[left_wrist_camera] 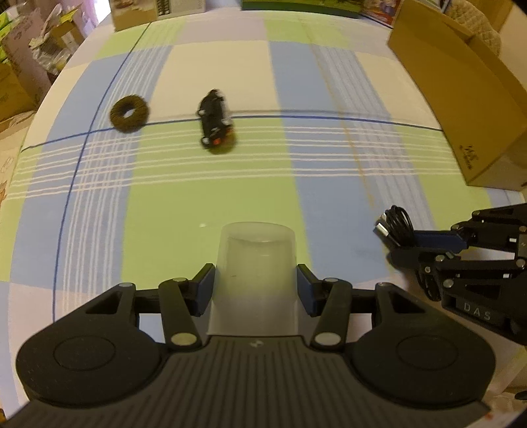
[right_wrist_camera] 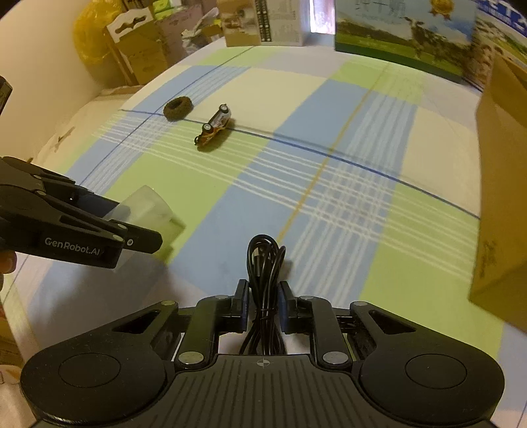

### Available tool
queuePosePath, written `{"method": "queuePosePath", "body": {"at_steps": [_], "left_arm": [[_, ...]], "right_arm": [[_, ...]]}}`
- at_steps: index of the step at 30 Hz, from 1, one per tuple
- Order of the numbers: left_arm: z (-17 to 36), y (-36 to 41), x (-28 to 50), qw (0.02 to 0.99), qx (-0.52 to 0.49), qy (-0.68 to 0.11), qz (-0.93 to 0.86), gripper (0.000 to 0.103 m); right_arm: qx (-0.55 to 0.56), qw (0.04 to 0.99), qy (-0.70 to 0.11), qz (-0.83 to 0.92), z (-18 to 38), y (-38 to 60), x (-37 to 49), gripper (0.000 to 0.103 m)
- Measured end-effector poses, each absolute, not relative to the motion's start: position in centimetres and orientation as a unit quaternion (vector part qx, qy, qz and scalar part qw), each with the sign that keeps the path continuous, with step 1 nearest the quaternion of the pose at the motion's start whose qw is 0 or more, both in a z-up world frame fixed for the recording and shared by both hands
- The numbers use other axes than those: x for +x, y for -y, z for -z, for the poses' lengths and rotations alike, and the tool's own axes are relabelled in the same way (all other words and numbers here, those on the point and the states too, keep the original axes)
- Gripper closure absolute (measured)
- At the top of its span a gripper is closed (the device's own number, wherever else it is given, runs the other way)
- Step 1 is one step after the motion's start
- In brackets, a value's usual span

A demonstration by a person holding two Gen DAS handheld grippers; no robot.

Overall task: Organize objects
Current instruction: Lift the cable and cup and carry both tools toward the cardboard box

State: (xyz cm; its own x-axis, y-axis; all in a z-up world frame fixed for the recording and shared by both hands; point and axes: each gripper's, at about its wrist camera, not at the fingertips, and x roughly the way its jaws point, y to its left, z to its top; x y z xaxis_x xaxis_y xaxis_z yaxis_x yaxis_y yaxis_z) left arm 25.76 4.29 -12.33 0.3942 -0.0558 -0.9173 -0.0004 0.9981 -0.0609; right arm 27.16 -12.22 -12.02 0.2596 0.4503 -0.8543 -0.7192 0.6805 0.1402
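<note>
Checked cloth (left_wrist_camera: 204, 204) in green, blue and cream with thin blue lines covers the flat surface. Lying on it: brown fuzzy ring (left_wrist_camera: 129, 113) far left, toy car (left_wrist_camera: 215, 121) tipped on its side just right of it, both on a blue line. Cardboard box (left_wrist_camera: 467, 108) at right edge; more boxes (right_wrist_camera: 263, 23) along the far edge

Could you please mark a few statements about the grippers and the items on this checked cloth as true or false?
1. The left gripper holds a translucent cup. True.
2. The right gripper is open. False: its jaws are shut on a black coiled cable.
3. The toy car lies on its side. True.
4. The brown ring sits inside the cardboard box. False: it lies on the checked cloth, beside the car.
</note>
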Motion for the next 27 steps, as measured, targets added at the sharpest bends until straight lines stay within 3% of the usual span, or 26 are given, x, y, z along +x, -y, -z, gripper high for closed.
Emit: {"method": "queuePosePath", "body": {"at_steps": [27], "left_arm": [[2.4,9.6,25.4,0.883,0.003,-0.456,0.114,0.055]], "right_arm": [[-0.025,0.850,-0.400,-0.341,1.0,26.9,25.5,0.089]]}}
